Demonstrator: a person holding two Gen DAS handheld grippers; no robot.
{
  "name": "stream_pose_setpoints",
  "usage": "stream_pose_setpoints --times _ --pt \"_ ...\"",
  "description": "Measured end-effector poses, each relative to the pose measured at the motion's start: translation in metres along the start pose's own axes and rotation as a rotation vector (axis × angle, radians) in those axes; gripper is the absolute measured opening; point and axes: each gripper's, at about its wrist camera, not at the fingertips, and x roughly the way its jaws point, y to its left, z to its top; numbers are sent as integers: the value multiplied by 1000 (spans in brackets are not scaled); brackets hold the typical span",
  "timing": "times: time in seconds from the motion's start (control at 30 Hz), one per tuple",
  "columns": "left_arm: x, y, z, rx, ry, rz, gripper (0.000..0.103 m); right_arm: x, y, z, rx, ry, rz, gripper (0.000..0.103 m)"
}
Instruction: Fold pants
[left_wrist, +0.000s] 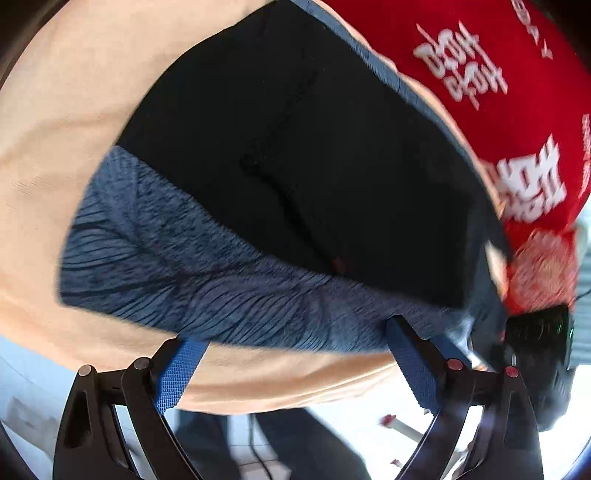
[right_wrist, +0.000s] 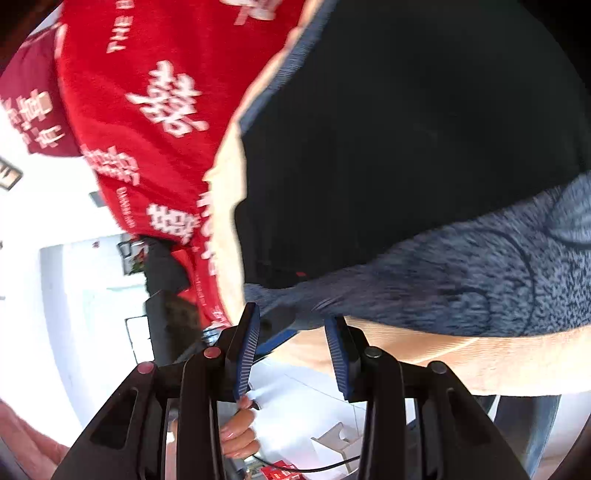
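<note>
Black pants (left_wrist: 295, 147) with a blue-grey knit waistband (left_wrist: 207, 291) lie flat on a peach cloth (left_wrist: 62, 110). In the right wrist view the pants (right_wrist: 406, 147) and waistband (right_wrist: 461, 280) fill the right side. My left gripper (left_wrist: 291, 350) is open, its blue pads (left_wrist: 177, 373) spread wide just short of the waistband edge. My right gripper (right_wrist: 293, 332) is open, its pads (right_wrist: 245, 354) apart at the waistband's left corner, holding nothing.
A red cloth with white characters (left_wrist: 498, 92) lies beside the pants, also in the right wrist view (right_wrist: 147, 110). The peach cloth's edge (right_wrist: 461, 365) hangs over the front. A hand (right_wrist: 240, 432) and floor clutter show below.
</note>
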Motion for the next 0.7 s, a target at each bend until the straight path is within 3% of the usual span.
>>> stream_pose_setpoints --times 0.1,0.2,0.37,0.47,0.6,0.7 --pt "-1 3 7 -63 -21 -43 96 -3 10 3 -30 -5 24 41" --pt "2 7 10 -107 -27 -57 96 -5 -3 0 -21 3 -14 41" --pt "-3 -11 8 33 -26 25 95 -27 -54 -20 100 -10 -82 41" --pt "-15 -18 12 94 -40 24 95 -40 -82 -30 153 -36 -115 41" --pt "-23 -33 19 169 -45 3 95 -59 -98 -24 196 -142 -60 41" --pt "-16 -38 21 226 -26 40 95 -73 -100 -20 215 -219 -11 41"
